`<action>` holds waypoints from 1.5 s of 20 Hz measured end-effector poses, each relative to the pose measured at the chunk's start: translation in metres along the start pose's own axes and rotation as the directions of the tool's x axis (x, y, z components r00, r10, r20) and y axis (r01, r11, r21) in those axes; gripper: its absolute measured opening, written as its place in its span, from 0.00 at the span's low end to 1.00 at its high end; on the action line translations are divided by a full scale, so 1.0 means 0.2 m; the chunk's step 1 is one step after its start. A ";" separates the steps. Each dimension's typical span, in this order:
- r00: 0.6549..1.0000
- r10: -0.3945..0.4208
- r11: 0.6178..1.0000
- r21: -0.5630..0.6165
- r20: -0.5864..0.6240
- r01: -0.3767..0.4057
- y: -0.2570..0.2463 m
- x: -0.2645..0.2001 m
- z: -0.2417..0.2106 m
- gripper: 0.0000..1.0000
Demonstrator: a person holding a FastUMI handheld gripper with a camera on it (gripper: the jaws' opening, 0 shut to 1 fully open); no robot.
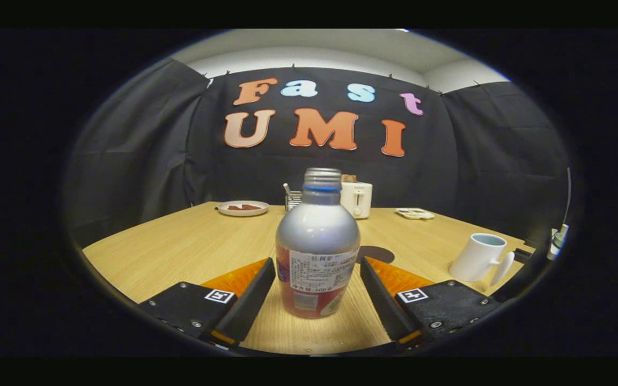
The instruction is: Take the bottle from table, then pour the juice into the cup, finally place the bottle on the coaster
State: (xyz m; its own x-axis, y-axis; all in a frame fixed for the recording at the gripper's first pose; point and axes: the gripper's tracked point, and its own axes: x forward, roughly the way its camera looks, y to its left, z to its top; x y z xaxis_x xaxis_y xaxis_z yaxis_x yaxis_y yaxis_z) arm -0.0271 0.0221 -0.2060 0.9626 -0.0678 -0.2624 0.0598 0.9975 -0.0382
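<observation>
A silver bottle (pixel 317 230) with a red lower label and an uncapped threaded neck stands upright on the wooden table (pixel 180 246). It sits between the fingers of my gripper (pixel 318 262), and both fingertips rest against its sides at label height, so the gripper is shut on it. A dark round coaster (pixel 377 253) lies just behind the bottle to the right, partly hidden by it. A white cup (pixel 479 257) with its handle turned toward me stands further right, beyond the right finger.
At the table's far side are a white plate (pixel 243 208) with something brown on it, a small wire holder (pixel 292 199), a white toaster (pixel 356 198) and a small flat dish (pixel 415 213). The table's right edge runs close behind the cup.
</observation>
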 end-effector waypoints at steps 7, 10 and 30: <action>0.999 0.047 0.998 0.039 -0.009 -0.047 0.03 0.02 0.02 0.78; 0.998 0.054 0.995 0.084 0.013 -0.054 0.03 0.03 0.08 0.77; 0.997 0.081 0.689 0.723 -0.021 -0.041 -0.22 0.22 0.11 0.75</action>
State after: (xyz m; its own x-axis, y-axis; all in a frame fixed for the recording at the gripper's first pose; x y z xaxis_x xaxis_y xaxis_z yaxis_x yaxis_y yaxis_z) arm 0.0180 -0.0251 -0.1939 0.9586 0.0124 -0.2846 0.1933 0.7055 0.6818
